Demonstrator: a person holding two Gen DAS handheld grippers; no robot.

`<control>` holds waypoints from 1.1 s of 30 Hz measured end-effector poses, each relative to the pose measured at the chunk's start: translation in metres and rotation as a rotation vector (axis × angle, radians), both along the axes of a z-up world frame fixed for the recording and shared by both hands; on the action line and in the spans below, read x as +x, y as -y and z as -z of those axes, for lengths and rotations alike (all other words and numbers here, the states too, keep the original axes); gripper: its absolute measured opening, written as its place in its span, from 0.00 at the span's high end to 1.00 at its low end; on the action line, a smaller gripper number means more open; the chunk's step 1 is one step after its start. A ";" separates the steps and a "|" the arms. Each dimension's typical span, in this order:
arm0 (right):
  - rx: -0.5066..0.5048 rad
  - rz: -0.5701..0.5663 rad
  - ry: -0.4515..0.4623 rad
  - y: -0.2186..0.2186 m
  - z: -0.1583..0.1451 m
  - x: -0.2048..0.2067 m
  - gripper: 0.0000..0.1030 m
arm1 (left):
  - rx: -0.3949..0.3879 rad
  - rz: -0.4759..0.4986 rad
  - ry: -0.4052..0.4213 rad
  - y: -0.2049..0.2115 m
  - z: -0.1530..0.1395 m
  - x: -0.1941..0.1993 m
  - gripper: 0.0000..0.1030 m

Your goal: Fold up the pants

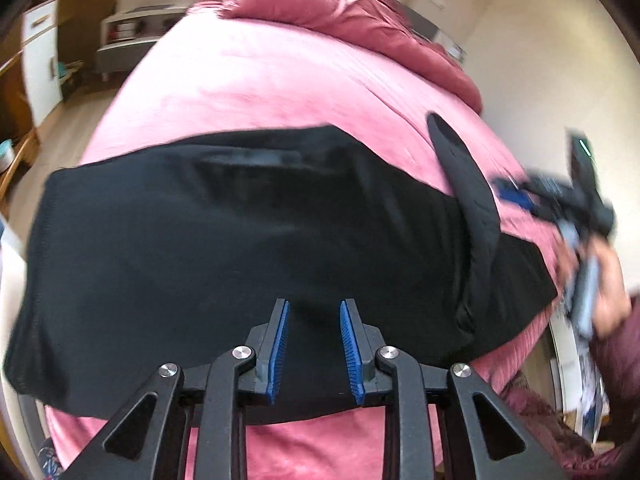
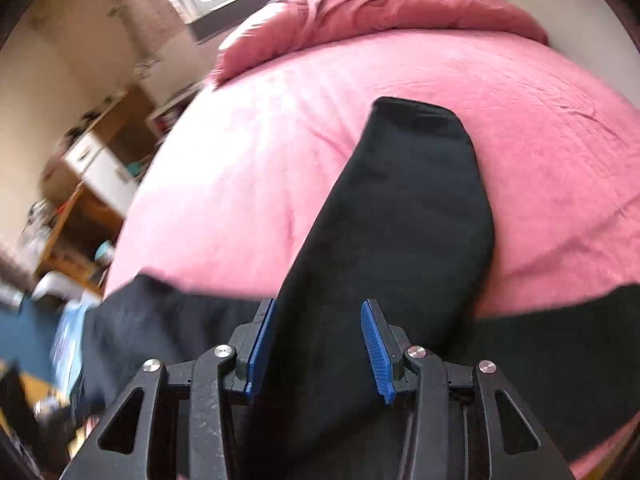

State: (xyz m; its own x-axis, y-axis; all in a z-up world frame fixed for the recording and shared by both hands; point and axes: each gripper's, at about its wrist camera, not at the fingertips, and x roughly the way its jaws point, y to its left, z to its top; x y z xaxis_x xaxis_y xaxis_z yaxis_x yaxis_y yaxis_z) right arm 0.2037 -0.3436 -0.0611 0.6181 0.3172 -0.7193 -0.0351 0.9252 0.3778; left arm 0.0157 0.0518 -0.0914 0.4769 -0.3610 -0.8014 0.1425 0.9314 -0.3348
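A pink bed (image 1: 280, 92) is filling most of what I am seeing, its cover stretching away to a rumpled darker red duvet (image 1: 360, 20) bunched along the far edge. Wooden furniture with white doors (image 1: 38, 56) is standing off to the far left by the wall, too blurred for me to make out more.

Black pants (image 1: 224, 240) are lying across the near part of the bed, spreading from the left side to the right. In the right wrist view the pants (image 2: 400, 216) are showing one long leg running from the near edge away toward the far side and ending squarely on the pink cover, with more black cloth reaching out to the left and right along the near edge. In the left wrist view a narrow black strip is sticking up toward the far right from the main dark mass.

My left gripper (image 1: 313, 344) is hovering over the near edge of the pants with its blue pads (image 1: 278, 348) spread apart and nothing pinched between them. My right gripper (image 2: 318, 350) is sitting over the near end of that long leg, its fingers also parted wide, with cloth showing between them but not clamped. From the left wrist view my right gripper (image 1: 552, 200) is appearing blurred at the far right, held in my right hand (image 1: 608, 288).
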 end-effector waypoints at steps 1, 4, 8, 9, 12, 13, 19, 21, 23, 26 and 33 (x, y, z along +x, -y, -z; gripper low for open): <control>-0.010 0.024 -0.011 -0.003 0.001 0.014 0.57 | 0.002 0.011 -0.006 0.004 0.002 -0.001 0.75; -0.028 0.084 -0.063 -0.008 0.008 0.055 0.53 | -0.001 0.038 -0.022 0.012 0.008 -0.006 0.74; -0.066 0.120 -0.121 -0.015 0.020 0.093 0.34 | -0.006 0.040 -0.038 0.015 0.009 -0.006 0.74; -0.076 0.114 -0.136 -0.022 0.024 0.100 0.34 | -0.006 0.039 -0.041 0.014 0.010 -0.006 0.74; -0.168 0.098 -0.184 -0.033 0.037 0.117 0.34 | -0.006 0.038 -0.051 0.014 0.013 -0.003 0.73; -0.194 0.087 -0.191 -0.036 0.039 0.120 0.38 | -0.005 0.038 -0.053 0.015 0.013 -0.002 0.73; -0.225 0.066 -0.136 -0.020 0.025 0.105 0.94 | -0.007 0.066 -0.039 0.029 0.014 0.010 0.73; -0.159 0.086 -0.081 -0.003 0.013 0.090 0.94 | -0.014 0.084 -0.027 0.034 0.010 0.010 0.73; -0.081 0.128 -0.031 0.022 0.000 0.064 0.94 | -0.020 0.106 -0.018 0.044 0.008 0.012 0.73; 0.014 0.181 0.022 0.053 -0.010 0.026 0.94 | -0.019 0.148 -0.007 0.059 0.004 0.012 0.72; 0.225 0.353 0.050 0.130 0.011 -0.081 0.94 | -0.005 0.244 -0.005 0.096 0.005 0.011 0.71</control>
State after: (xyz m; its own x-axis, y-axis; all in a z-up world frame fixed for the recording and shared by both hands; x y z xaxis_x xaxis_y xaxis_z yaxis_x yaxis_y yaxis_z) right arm 0.1231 -0.4734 -0.0717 0.7493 0.2251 -0.6228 0.2463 0.7784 0.5775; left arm 0.0265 -0.0439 -0.0962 0.3708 -0.4692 -0.8015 0.3612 0.8679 -0.3410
